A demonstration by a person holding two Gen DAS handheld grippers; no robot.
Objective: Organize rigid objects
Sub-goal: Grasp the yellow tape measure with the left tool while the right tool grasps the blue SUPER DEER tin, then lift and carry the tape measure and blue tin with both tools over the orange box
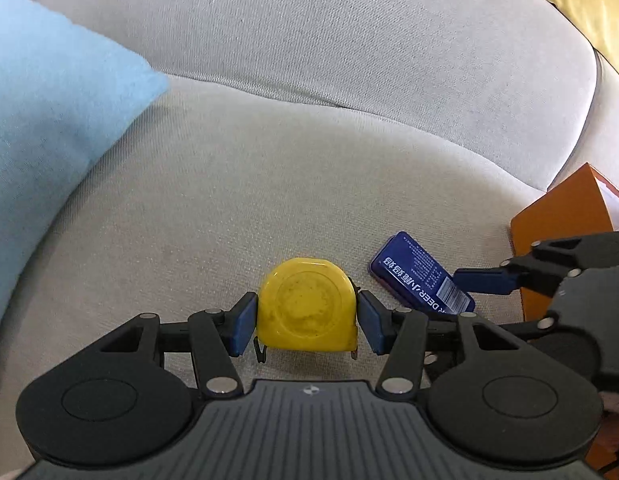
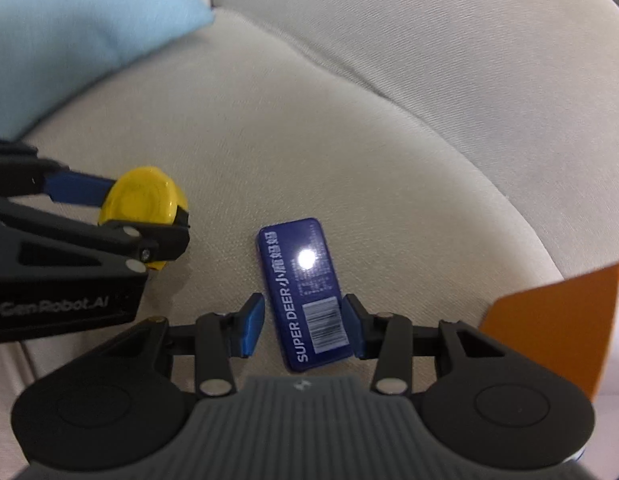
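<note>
Yellow tape measure (image 1: 307, 306) sits between the left hand-held gripper (image 1: 307, 322) pads, which touch its sides, apparently clamped. Just right, the blue tin (image 2: 303, 292) lies flat on the sofa seat (image 1: 269, 184), long axis running forward between the right hand-held gripper (image 2: 303, 328), whose spread fingers are not yet closed. Beyond-right stands an orange box (image 2: 557, 320).

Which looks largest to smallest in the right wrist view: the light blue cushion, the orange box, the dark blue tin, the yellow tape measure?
1. light blue cushion, cut off by the frame
2. orange box, also cut off
3. dark blue tin
4. yellow tape measure, partly hidden by the left gripper
</note>
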